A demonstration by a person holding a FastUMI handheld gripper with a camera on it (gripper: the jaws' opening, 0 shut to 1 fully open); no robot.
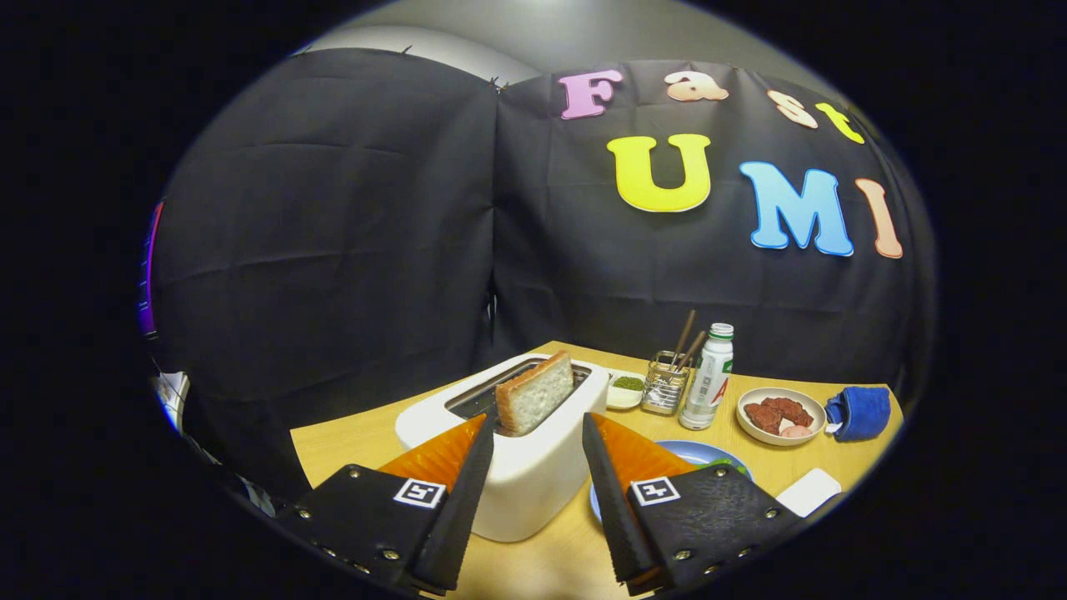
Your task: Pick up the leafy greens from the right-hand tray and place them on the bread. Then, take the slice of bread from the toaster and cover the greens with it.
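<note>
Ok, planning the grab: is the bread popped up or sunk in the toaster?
Popped up. The bread stands tilted, well above the toaster slot, just ahead of the open gripper.

1 toaster (517, 475), 1 bread slice (533, 393), 1 bottle (707, 379)

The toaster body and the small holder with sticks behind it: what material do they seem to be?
Toaster: probably glossy white plastic or enamel; smooth, soft shine. Holder: likely metal; reflective, silvery. The open gripper is poised before the toaster's bread slice.

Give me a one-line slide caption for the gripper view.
Open gripper approaches the bread slice standing in the white toaster.
</note>
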